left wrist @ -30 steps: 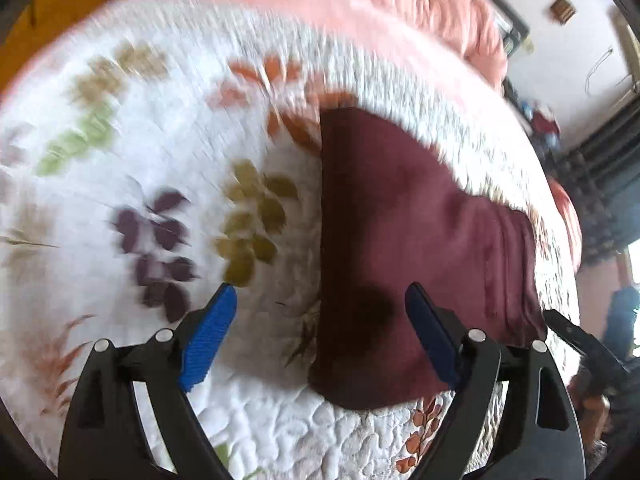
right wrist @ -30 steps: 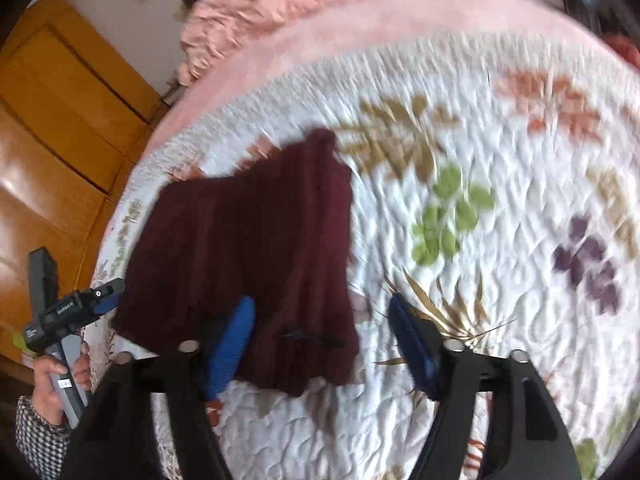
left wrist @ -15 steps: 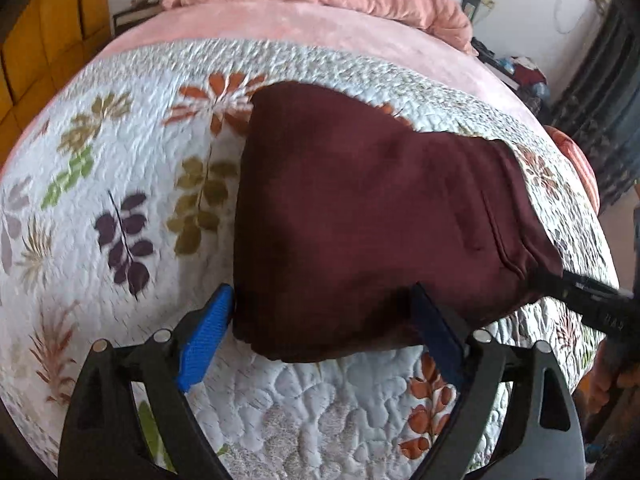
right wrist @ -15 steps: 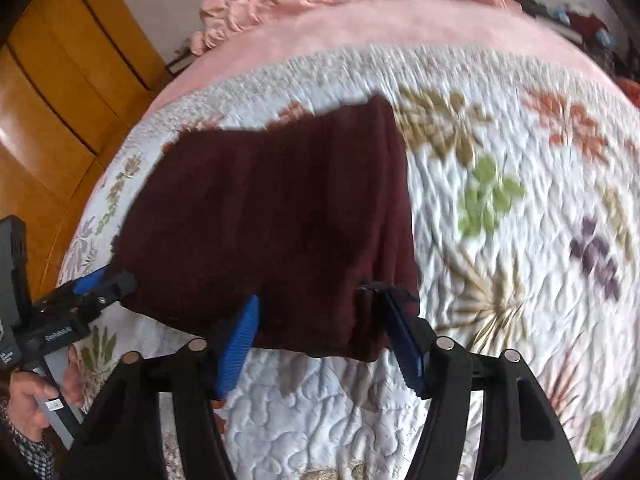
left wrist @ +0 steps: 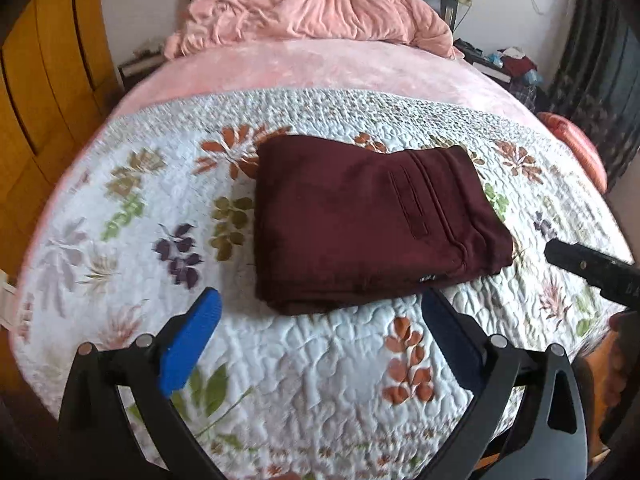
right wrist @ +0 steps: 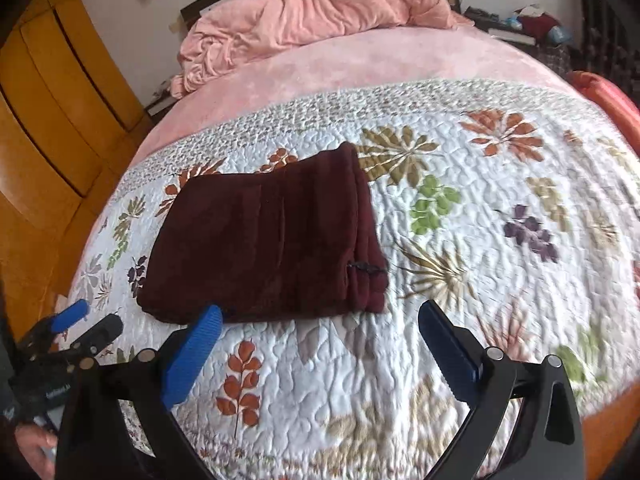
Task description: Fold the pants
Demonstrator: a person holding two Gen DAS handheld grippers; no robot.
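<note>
Maroon pants [left wrist: 360,224] lie folded on the floral quilt [left wrist: 120,208], both claws [left wrist: 320,326] [right wrist: 318,332] wide, empty, nearby.

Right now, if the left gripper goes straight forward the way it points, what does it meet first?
Probably the folded maroon pants, at their near edge. The open left gripper points at them over the white floral quilt; if it points lower than it seems, the quilt comes first.

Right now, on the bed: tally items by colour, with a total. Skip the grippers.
Maroon: 1, the folded pants on the quilt
White floral: 1, the quilt
Pink: 2, the flat blanket beyond the quilt and the bunched duvet at the headboard
Total: 4
</note>
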